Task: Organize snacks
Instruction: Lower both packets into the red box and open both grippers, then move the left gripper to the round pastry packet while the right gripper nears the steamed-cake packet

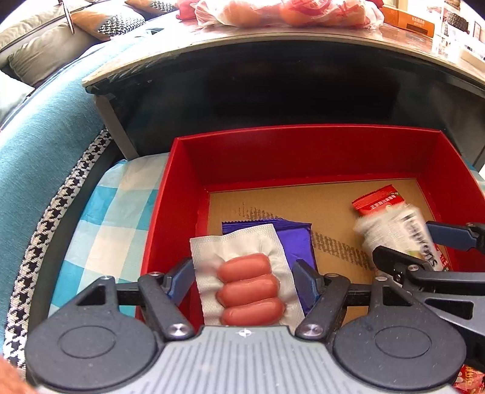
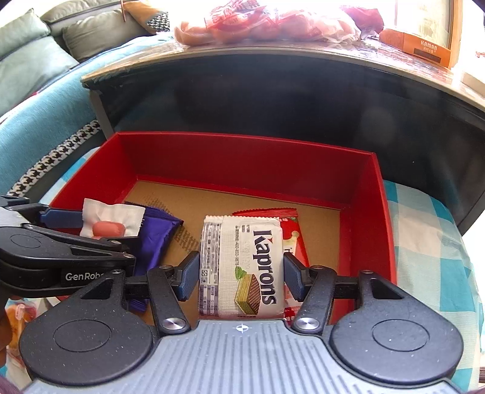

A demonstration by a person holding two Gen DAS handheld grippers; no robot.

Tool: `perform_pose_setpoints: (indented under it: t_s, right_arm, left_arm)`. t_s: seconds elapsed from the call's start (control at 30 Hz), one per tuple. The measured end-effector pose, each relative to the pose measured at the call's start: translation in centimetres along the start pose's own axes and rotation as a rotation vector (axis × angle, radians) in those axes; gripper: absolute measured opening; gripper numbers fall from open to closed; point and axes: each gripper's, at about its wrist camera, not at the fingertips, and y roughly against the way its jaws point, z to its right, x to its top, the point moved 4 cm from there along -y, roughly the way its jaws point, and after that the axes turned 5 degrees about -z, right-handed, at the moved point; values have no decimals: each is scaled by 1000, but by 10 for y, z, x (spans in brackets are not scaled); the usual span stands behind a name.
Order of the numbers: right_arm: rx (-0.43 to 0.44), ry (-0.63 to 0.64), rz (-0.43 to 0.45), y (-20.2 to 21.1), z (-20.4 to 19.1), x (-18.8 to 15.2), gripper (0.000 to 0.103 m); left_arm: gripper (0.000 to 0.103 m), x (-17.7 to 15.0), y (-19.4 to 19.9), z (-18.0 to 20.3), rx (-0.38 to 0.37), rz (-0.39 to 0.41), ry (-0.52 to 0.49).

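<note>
Left hand-held gripper (image 1: 244,277) low over the near left corner of the red box (image 1: 303,157), jaws spread wide, both pads standing just clear of the white edges of the sausage pack (image 1: 247,282) lying between them; released, not pressing. Sausage pack resting partly on a purple wrapper (image 1: 295,239) on the brown box floor. Right hand-held gripper (image 2: 241,274) over the right half of the same box, clenched on the wafer pack (image 2: 242,266), a pad against each long edge, printed face up. Red packet (image 2: 292,227) under and behind the wafer pack, on the floor of the box. Box sitting on a blue-and-white checked cloth (image 2: 424,242), in front of a dark counter (image 2: 272,54). Bagged orange snacks (image 2: 257,27) and an orange carton (image 2: 418,45) up on the counter top. Cushions (image 2: 27,57) at far left
</note>
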Motion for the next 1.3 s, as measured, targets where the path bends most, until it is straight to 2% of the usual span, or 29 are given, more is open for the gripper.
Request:
perform_pose_setpoints:
  t_s: [0.13, 0.4, 0.67, 0.9, 1.1, 1.3]
  right_arm:
    - [-14, -1, 5, 3, 1, 0, 72]
    - [-33, -2, 28, 22, 5, -4, 74]
    - [-35, 5, 56, 47, -1, -9, 77]
    - [-27, 8, 56, 65, -10, -18, 77]
    - [-19, 17, 19, 76, -19, -40, 78]
    - [-2, 13, -3, 89, -25, -59, 79]
  left_arm:
    - [100, 0, 2, -1, -7, 2, 1]
    - [102, -3, 17, -1, -27, 20, 5]
    - [103, -7, 50, -7, -19, 98, 0]
    - [103, -23, 61, -19, -38, 82, 20]
    - [103, -45, 67, -39, -83, 24, 67]
    - [103, -67, 69, -57, -80, -14, 92]
